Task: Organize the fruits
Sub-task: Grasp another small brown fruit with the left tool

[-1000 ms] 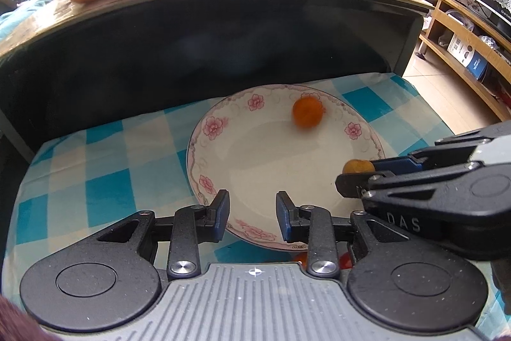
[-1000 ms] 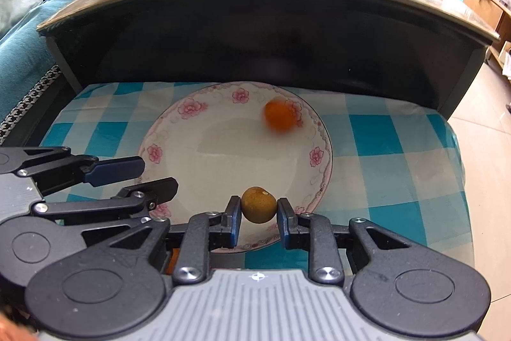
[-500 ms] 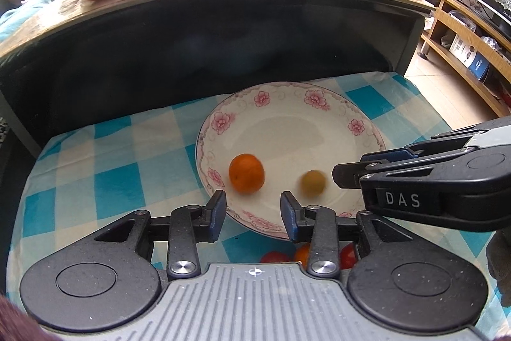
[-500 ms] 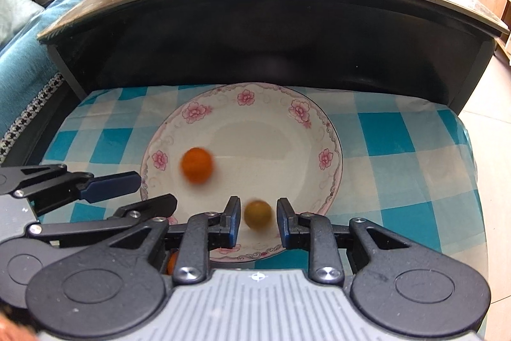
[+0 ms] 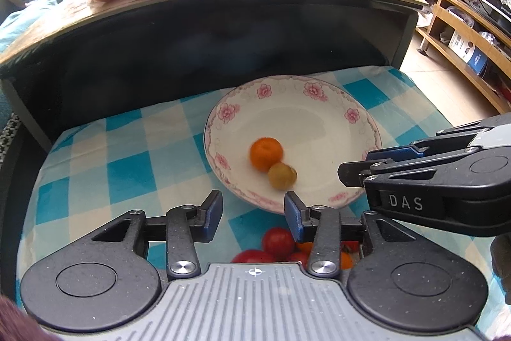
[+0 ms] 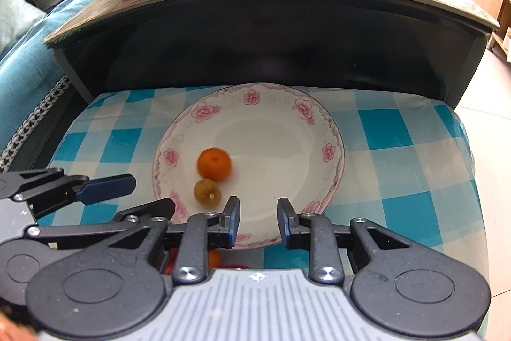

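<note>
Left wrist view: an orange fruit [image 5: 266,153] and a small yellow-brown fruit [image 5: 282,175] touch on a floral plate [image 5: 348,112]. Left gripper [image 5: 253,211] fingers are opening, empty; right gripper [image 6: 258,218] fingers stand apart, empty.

Plate [image 6: 332,130] sits mid-cloth [image 6: 415,149], near the cloth's back edge. Mandarin [image 6: 214,164] and smaller fruit [image 6: 207,192] touch in the plate's front-left part. Tomatoes [image 5: 277,242] lie before the plate's front rim.

Our left gripper [image 5: 252,210] points steeply down, its jaws opening with nothing between them. Our right gripper [image 6: 257,214], at three o'clock beside it, seems narrowly parted and empty, likewise pitched down.
</note>
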The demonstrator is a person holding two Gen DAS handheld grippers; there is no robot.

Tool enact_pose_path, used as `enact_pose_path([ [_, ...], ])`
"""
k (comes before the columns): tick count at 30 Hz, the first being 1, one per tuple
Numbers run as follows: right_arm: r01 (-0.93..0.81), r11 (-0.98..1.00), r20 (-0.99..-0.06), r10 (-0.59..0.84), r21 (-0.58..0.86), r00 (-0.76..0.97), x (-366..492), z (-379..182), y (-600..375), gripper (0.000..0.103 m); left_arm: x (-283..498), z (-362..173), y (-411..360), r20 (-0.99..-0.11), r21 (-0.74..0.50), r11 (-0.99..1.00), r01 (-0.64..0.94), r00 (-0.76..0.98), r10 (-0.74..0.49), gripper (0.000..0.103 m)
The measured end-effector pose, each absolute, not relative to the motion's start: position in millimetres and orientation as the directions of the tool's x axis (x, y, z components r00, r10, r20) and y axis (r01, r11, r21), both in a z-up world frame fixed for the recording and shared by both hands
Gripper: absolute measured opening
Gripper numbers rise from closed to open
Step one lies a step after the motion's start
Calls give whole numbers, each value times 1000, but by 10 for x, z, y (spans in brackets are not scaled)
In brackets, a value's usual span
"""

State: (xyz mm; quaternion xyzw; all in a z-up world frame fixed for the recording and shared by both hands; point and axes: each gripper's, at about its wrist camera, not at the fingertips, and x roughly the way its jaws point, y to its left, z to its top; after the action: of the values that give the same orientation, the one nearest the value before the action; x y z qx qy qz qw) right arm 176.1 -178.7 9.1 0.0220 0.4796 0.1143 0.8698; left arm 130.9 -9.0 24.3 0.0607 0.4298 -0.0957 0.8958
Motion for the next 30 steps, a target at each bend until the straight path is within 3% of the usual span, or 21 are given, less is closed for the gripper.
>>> enact_pose_path([
  [14,-202,972,-808,217,124,548,1351,298,-1698,30,933,342,-152,-754,89,966,244,650,-94,65],
  [30,-191,978,-837,175,86,519,1021,192,-1821,33,777,174,-10,-807,59,976,210,585,-78,67],
])
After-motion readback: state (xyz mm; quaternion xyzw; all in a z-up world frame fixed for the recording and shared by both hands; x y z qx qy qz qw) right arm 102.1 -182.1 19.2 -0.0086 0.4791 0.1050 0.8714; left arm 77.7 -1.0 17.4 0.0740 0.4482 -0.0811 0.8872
